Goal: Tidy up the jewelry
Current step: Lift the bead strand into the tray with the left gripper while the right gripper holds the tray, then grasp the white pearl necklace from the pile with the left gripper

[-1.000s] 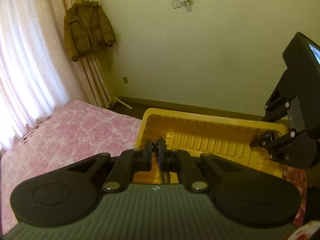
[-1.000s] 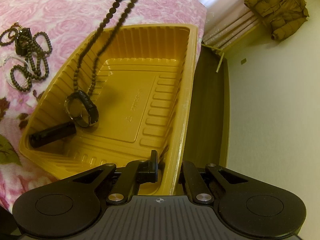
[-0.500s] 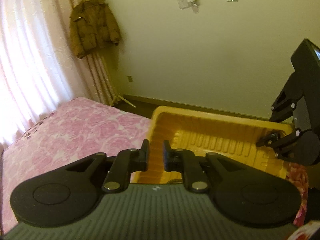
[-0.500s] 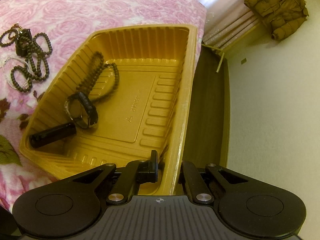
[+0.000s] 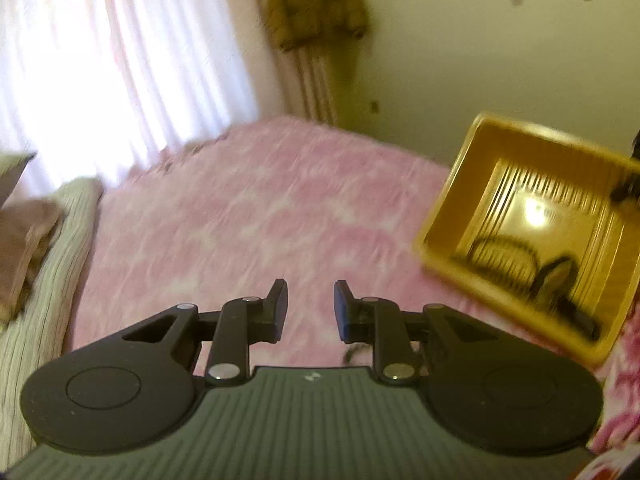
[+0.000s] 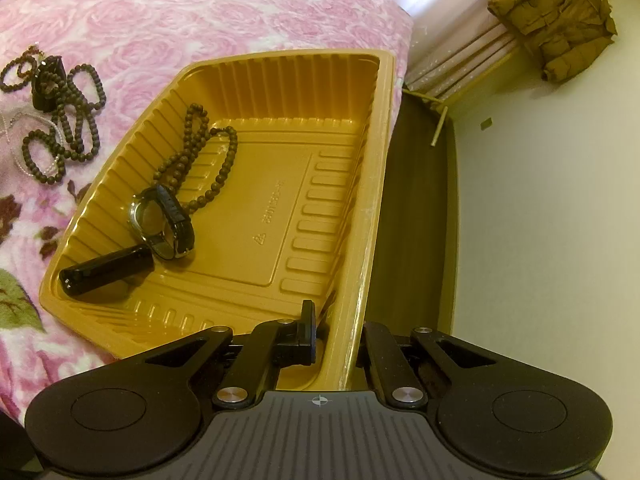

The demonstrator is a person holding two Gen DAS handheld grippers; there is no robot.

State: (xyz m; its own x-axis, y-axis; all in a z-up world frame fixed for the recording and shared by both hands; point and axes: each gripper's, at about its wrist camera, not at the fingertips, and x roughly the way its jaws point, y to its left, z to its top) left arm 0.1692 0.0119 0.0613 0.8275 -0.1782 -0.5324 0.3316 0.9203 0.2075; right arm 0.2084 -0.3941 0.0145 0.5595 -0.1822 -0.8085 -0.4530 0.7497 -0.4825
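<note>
The right gripper point(image 6: 336, 344) is clamping the tray point(image 6: 376, 168) by its near rim, likely steadying it on the bed point(image 6: 200, 12). A bead string point(image 6: 200, 160), watch point(image 6: 162, 222) and black tube point(image 6: 106, 270) are lying inside; more beads point(image 6: 60, 120) are waiting at far left. The left gripper point(image 5: 311, 310) is opening, nothing between its jaws, probably going for those.

The yellow ribbed tray point(image 6: 352, 184) sits on the pink bedspread; inside lie a brown bead necklace point(image 6: 200, 160), a wristwatch point(image 6: 162, 222) and a black cylinder point(image 6: 106, 272); more beaded bracelets point(image 6: 60, 120) lie tangled just beside it.
</note>
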